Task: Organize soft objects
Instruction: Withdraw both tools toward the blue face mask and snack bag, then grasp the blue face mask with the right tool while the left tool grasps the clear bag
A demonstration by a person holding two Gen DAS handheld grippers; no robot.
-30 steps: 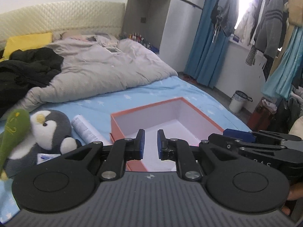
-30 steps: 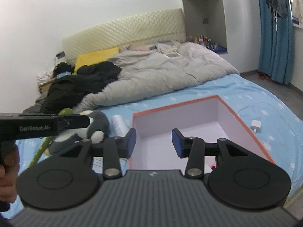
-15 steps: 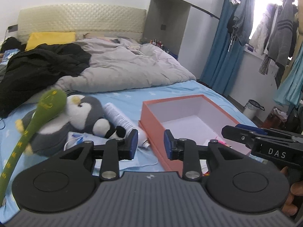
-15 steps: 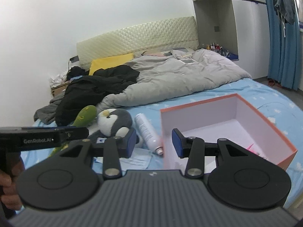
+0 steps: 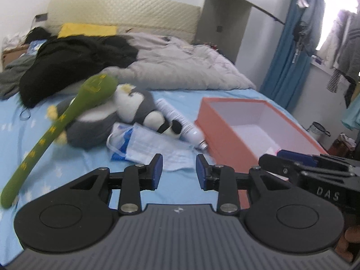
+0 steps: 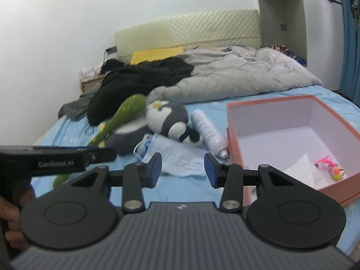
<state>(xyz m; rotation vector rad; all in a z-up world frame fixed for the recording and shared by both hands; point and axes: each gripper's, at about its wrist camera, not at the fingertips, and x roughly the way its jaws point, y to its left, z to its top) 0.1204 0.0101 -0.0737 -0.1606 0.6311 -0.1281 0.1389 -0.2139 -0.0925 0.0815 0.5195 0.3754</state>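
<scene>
**A:** From the left wrist, what do we see?

**B:** Our left gripper (image 5: 177,169) has just been opening. Its blue fingers (image 5: 156,171) are spread apart with nothing between them. Just past the fingertips lies a crumpled light blue paper face mask (image 5: 155,145). Further out, left of the fingers, sits the grey and white plush penguin (image 5: 112,121), with the long green plush snake with yellow marks (image 5: 67,117) draped over it. A white spray can (image 5: 180,121) lies beside them. The orange cardboard box with a white inside (image 5: 216,132) is off to the right of the fingers.

**A:** And from the right wrist?

**B:** Our right gripper (image 6: 182,171) is spread too, and empty. The mask is just ahead of its left finger, and the box is right of its right finger, with a small pink and yellow fluffy toy (image 6: 330,166) already inside.

**A:** So which step are we on?

**B:** We think we are reaching for a soft thing. Next we need to get our fingers around the mask or a plush toy, squeeze gently, and carry it to the box.
</scene>
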